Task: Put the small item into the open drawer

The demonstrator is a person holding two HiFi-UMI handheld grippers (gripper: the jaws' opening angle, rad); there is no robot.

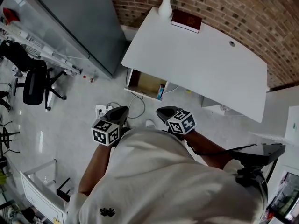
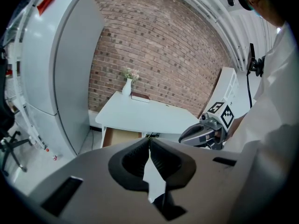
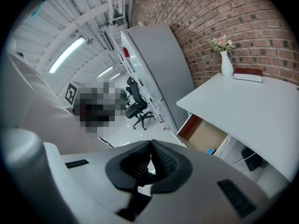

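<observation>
Left tongs (image 2: 149,140) and right tongs (image 3: 150,143), two, closed; one drawer (image 1: 147,84), one vase (image 1: 164,7).

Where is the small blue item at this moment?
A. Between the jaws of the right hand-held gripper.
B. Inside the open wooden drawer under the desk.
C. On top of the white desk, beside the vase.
B: the small blue item lies in a corner of the open wooden drawer below the white desk, and the right hand-held gripper is shut on nothing.
</observation>
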